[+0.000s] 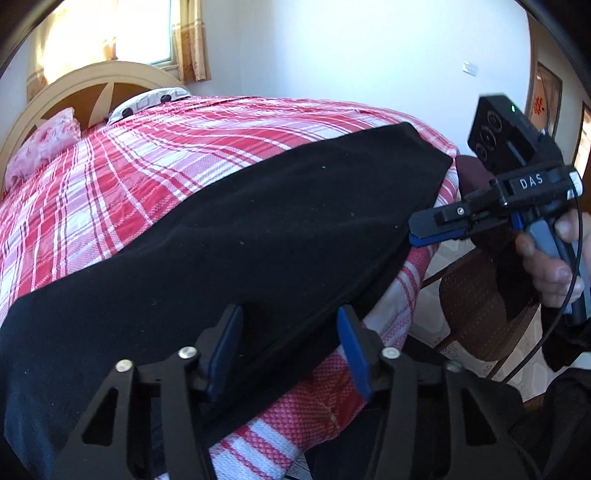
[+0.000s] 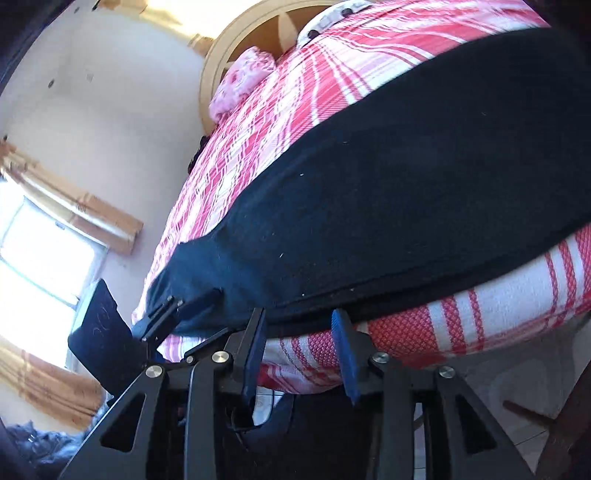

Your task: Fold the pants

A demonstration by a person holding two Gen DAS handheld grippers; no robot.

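Left wrist view. Black pants [image 1: 229, 236] lie flat in a long band across a bed with a red-and-white plaid bedspread [image 1: 122, 173], running along the near edge of the mattress. The left hand-held gripper [image 1: 290, 354] sits low in the foreground, its blue pads [image 1: 221, 350] spread apart. The near edge of the pants runs between them, but neither pad presses the cloth.

At right, the right hand-held gripper [image 1: 419, 236] is seen from the side, carried in a person's hand [image 1: 550, 266]. Its blue-tipped fingers reach to the pants' edge at the bed corner; whether they touch the cloth cannot be told from here. White letters "DAS" [image 1: 531, 181] read on its black body. A green light glows on the camera block above.

Behind: cream headboard [image 1: 74, 88], pink pillow [image 1: 44, 144], curtained window [image 1: 110, 29].

Right wrist view. The right hand-held gripper [image 2: 301, 354] shows its pads spread, nothing pinched between them. The pants' [image 2: 406, 206] edge lies just beyond the tips, over the plaid bedspread [image 2: 461, 325]. At left, the left hand-held gripper [image 2: 207, 295] meets the far end of the pants. No other writing is legible here.
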